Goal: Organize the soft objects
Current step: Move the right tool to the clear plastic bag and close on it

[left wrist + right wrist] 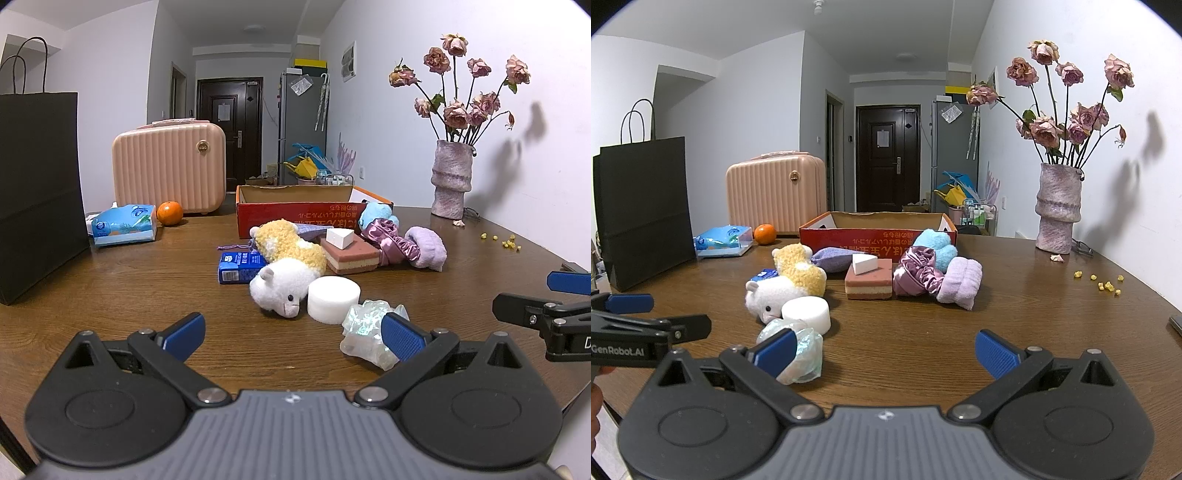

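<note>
Soft things lie in a pile before a red cardboard box [295, 218] [875, 233]: a white and yellow plush alpaca [286, 271] [786, 282], a white foam disc [333, 299] [807, 313], a layered brown sponge [349, 254] [868, 284] with a white wedge [864, 264] on top, a mauve satin scrunchie [388, 240] [918, 275], a lilac towel roll [426, 247] [960, 282], a blue plush [936, 245] and a crumpled clear bag [369, 332] [803, 349]. My left gripper [293, 338] is open, low over the table, its right finger beside the bag. My right gripper [886, 350] is open too.
A black paper bag [37, 192] stands at the left. A pink case [170, 171], an orange [170, 213] and a blue tissue pack [123, 225] sit behind. A vase of dried roses [452, 177] stands at the right wall, with yellow crumbs [1104, 282] nearby. A blue carton [238, 266] lies by the alpaca.
</note>
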Available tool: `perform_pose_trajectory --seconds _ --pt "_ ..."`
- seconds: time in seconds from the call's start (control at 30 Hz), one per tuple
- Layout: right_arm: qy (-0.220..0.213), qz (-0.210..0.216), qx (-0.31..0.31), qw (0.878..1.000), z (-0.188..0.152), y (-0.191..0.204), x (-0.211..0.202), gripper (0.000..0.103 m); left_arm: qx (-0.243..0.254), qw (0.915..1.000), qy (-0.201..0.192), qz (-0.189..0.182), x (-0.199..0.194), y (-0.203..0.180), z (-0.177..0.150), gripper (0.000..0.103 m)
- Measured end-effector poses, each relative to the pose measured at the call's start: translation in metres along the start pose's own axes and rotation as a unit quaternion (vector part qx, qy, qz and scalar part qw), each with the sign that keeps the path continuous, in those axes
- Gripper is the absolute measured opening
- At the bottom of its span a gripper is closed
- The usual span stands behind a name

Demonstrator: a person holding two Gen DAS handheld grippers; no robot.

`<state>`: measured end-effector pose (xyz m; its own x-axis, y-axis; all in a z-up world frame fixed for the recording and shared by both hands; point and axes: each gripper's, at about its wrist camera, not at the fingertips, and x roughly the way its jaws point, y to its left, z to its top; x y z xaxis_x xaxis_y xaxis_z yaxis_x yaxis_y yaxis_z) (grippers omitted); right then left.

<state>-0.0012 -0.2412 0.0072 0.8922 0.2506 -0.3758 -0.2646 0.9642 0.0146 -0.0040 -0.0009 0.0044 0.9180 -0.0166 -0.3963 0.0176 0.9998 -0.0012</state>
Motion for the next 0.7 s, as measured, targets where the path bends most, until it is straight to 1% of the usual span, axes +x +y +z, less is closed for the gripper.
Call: perform_pose_trajectory --seconds 0.17,0.33,0.7 --pt "0.002 0.001 -0.006 1.0 0.001 0.001 0.001 0.103 -0.001 1.0 -0.001 0.003 -0.001 0.001 0.001 0.103" --pt "0.006 0.009 -0.015 1.0 0.002 0.01 0.01 0.103 -0.011 0.9999 -0.003 0.009 -0.001 0.012 0.002 0.103" --pt "0.035 0.038 -0.032 0.998 0.005 0.031 0.044 0.102 -0.022 0.9995 0.0 0.024 0.01 0.032 0.0 0.103"
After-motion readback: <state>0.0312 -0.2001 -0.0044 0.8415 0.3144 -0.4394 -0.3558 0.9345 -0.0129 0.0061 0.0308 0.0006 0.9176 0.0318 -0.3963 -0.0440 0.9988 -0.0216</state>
